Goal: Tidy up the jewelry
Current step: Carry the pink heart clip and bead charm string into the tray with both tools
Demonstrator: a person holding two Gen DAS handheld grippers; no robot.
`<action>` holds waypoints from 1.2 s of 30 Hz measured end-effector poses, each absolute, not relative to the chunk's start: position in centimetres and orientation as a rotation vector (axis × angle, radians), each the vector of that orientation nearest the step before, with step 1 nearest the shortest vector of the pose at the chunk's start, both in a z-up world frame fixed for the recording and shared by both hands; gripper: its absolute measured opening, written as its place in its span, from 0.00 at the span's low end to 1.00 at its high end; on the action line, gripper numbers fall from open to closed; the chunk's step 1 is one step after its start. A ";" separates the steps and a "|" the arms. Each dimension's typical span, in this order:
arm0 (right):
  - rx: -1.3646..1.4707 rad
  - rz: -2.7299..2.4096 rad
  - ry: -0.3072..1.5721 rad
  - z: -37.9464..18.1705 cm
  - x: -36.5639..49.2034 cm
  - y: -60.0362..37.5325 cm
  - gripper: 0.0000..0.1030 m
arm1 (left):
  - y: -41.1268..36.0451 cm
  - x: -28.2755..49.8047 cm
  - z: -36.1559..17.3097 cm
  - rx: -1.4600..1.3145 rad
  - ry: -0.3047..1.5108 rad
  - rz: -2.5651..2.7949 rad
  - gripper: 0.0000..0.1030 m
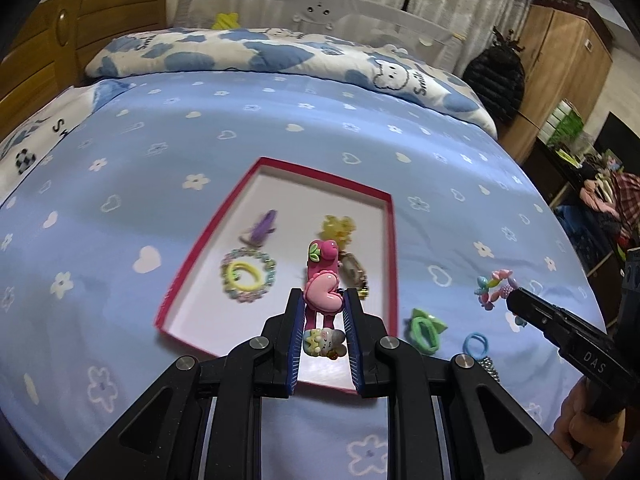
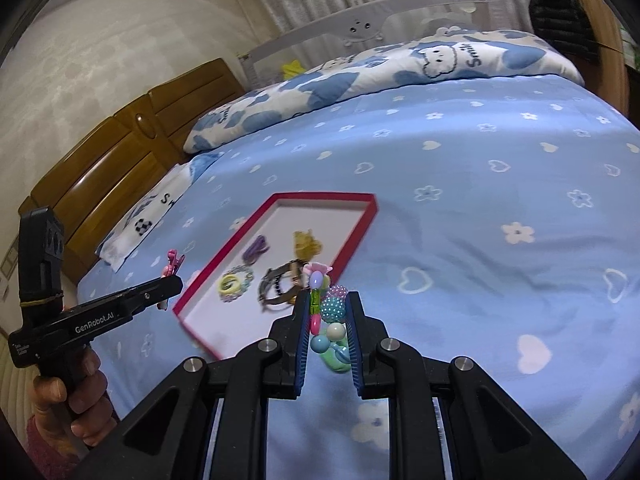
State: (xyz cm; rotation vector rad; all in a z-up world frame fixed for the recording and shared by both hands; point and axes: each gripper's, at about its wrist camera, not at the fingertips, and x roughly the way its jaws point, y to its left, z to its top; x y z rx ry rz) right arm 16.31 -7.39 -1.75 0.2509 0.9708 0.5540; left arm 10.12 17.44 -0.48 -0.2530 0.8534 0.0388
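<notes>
My left gripper point(image 1: 323, 300) is shut on a pink hair clip point(image 1: 322, 280) with a heart charm and holds it above the near end of the red-rimmed white tray point(image 1: 386, 240). In the tray lie a purple clip point(image 1: 264, 227), a yellow flower clip point(image 1: 339, 229), a pastel bead bracelet with a yellow hair tie point(image 1: 248, 275) and a watch point(image 1: 352, 272). My right gripper point(image 2: 329, 304) is shut on a colourful bead bracelet point(image 2: 332, 308) just right of the tray point(image 2: 360, 224). The left gripper point(image 2: 160, 288) also shows in the right wrist view.
A green hair tie point(image 1: 425, 330), a blue hair tie point(image 1: 476, 345) and a silvery item point(image 1: 490, 368) lie on the blue bedsheet point(image 1: 160, 152) right of the tray. A folded quilt point(image 1: 280, 52) and wooden headboard point(image 1: 36, 64) are beyond.
</notes>
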 end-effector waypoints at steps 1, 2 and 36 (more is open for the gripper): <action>0.248 0.562 0.971 -1.7 16.2 -7.0 0.16 | 17.7 10.0 -0.5 -0.254 0.853 0.043 0.18; 0.244 0.570 0.972 -1.7 16.2 -6.5 0.16 | 18.0 9.8 -0.5 -0.257 0.853 0.050 0.18; 0.189 0.686 1.101 -6.6 18.5 2.7 0.16 | 22.2 15.7 -6.2 -0.227 0.996 0.122 0.18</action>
